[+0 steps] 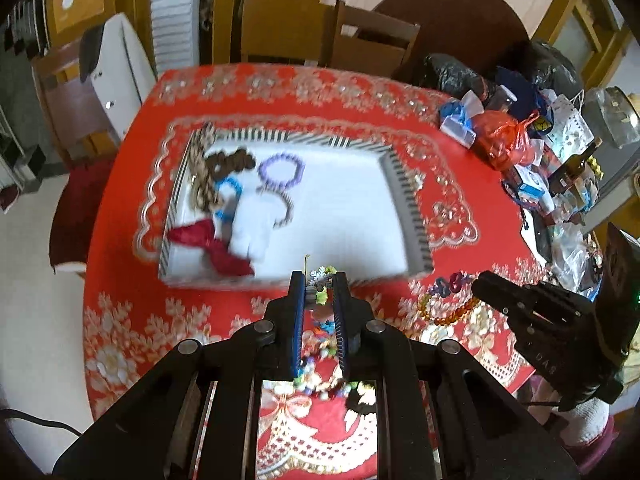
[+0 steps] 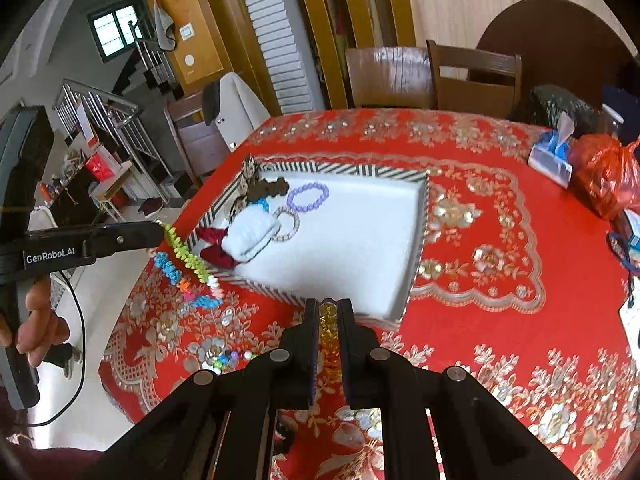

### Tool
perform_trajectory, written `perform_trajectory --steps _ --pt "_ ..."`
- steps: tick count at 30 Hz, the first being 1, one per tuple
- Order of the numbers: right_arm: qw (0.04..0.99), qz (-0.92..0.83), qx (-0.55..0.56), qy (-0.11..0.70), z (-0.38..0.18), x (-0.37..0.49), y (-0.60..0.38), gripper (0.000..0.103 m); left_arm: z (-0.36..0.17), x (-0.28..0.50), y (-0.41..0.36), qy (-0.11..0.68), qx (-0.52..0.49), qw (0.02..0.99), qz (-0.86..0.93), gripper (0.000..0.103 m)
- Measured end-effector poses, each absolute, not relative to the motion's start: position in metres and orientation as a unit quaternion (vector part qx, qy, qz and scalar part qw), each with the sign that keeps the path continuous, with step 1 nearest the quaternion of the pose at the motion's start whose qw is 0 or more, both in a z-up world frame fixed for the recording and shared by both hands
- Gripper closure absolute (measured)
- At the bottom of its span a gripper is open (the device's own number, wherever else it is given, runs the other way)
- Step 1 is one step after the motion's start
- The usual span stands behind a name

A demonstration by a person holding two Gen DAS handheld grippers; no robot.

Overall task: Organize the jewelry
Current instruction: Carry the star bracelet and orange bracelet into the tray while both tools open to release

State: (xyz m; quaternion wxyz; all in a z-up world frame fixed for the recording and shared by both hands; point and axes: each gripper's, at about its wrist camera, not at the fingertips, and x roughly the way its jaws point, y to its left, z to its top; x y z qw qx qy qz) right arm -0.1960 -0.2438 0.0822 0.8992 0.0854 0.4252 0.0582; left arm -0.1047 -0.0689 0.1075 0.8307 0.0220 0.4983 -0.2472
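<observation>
Dangling from the left tool [image 2: 160, 232], a multicolored bead strand [image 2: 188, 268] of green, blue, orange and white pieces hangs just beside the near-left corner of the tray [image 2: 416, 248]; only the right wrist view shows its full length. In the left wrist view the same strand [image 1: 320, 280] appears as a snowflake charm and green bits pinched between the left tool's [image 1: 320, 286] nearly closed blue-padded fingers, the rest trailing down behind them.

The right tool [image 2: 329, 312] is closed on an amber bead bracelet [image 2: 329, 328], whose glossy round beads run down the narrow gap between its fingers. From the left wrist view the right tool [image 1: 486, 286] shows side-on, and the bracelet [image 1: 448, 312] curves away from its tip above the tabletop, with purple pieces at the far end.

Inside the white tray with black-and-white striped walls lie a lilac bead bracelet [image 2: 308, 197], a pale bangle [image 2: 287, 224], dark brown beads [image 2: 272, 189], a white cloth [image 2: 252, 236] and a red cloth [image 2: 216, 248], all bunched at its left end. Motion blur softens these in the left wrist view.

A red tablecloth [image 2: 500, 280] with gold floral pattern covers the tabletop. Loose colored beads [image 2: 228, 358] lie on it, partly hidden by the right tool's frame.
</observation>
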Motion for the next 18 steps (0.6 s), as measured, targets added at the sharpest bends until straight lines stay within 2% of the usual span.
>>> perform_trajectory --steps 9,18 --pt "0.899 0.041 0.076 0.430 0.086 -0.164 -0.261 0.094 0.093 -0.078 -0.116 0.497 0.058 0.828 -0.254 0.091" --pt "0.886 0.052 0.081 0.453 0.068 -0.110 -0.257 0.094 0.035 -0.035 -0.123 0.541 0.058 0.807 -0.229 0.091"
